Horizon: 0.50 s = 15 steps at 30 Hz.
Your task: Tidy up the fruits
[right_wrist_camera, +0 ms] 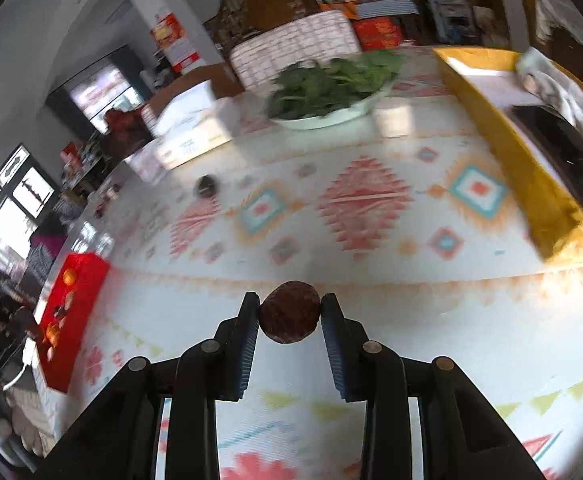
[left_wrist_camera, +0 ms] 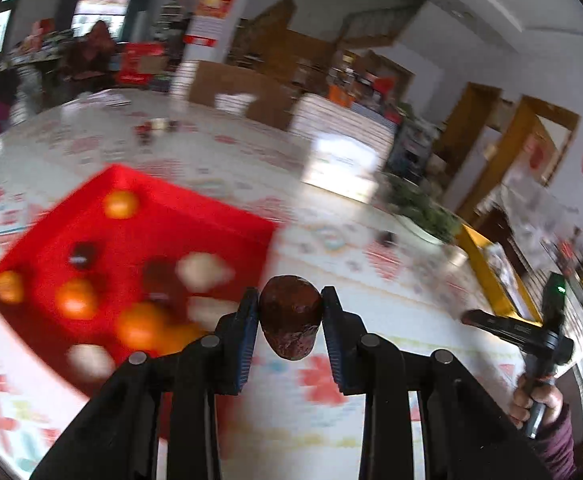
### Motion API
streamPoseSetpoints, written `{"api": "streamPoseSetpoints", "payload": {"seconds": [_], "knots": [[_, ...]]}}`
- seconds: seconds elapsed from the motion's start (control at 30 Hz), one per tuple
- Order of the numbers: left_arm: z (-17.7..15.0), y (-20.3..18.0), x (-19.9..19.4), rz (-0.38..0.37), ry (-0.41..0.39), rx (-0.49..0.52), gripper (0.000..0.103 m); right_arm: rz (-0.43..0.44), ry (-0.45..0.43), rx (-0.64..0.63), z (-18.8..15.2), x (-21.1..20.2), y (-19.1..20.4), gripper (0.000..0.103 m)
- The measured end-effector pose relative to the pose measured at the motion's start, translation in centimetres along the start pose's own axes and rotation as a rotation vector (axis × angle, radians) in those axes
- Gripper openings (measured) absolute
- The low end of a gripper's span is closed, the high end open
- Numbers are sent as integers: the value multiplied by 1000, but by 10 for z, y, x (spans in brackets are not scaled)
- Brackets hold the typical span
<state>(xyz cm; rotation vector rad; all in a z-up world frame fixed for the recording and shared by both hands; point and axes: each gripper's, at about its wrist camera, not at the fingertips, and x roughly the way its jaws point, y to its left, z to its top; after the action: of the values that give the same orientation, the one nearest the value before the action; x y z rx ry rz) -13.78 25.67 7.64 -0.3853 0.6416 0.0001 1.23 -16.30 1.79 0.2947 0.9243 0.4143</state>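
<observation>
My left claw is clamped on a dark reddish-brown fruit, held only by its upper sides while most of it hangs below the pads. My right claw is clamped the same way on a second dark round fruit, gripped across its middle. Both fruits hang above the patterned bench, not touching it.

I judge the main risk to be a slip: the pads meet each rounded fruit on a narrow strip, and the blur in both views suggests I am travelling fast, so a jolt could roll one out onto the bench. Squeezing harder might bruise them instead. Another dark fruit lies loose on the far bench and is easy to overlook.

The left wrist view shows the inside of the red tray to the left, with oranges, dark fruits and pale ones mixed together, and also the right hand on its handle at far right. The right wrist view shows that tray only as a sliver at the left edge, but gives me the bowl of greens far off and the yellow tray on the right.
</observation>
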Motion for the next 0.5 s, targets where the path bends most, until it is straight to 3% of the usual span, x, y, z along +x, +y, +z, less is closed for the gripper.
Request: {"api": "streamPoseSetpoints", "payload": {"seconds": [0.13, 0.33, 0.5], "knots": [[13, 47, -8, 79, -16, -25, 30, 96, 28, -27, -2, 8, 46, 35], [33, 98, 1, 170, 8, -39, 30, 221, 92, -159, 5, 33, 152, 35], [50, 122, 24, 175, 37, -69, 30, 257, 156, -283, 1, 75, 238, 35]]}}
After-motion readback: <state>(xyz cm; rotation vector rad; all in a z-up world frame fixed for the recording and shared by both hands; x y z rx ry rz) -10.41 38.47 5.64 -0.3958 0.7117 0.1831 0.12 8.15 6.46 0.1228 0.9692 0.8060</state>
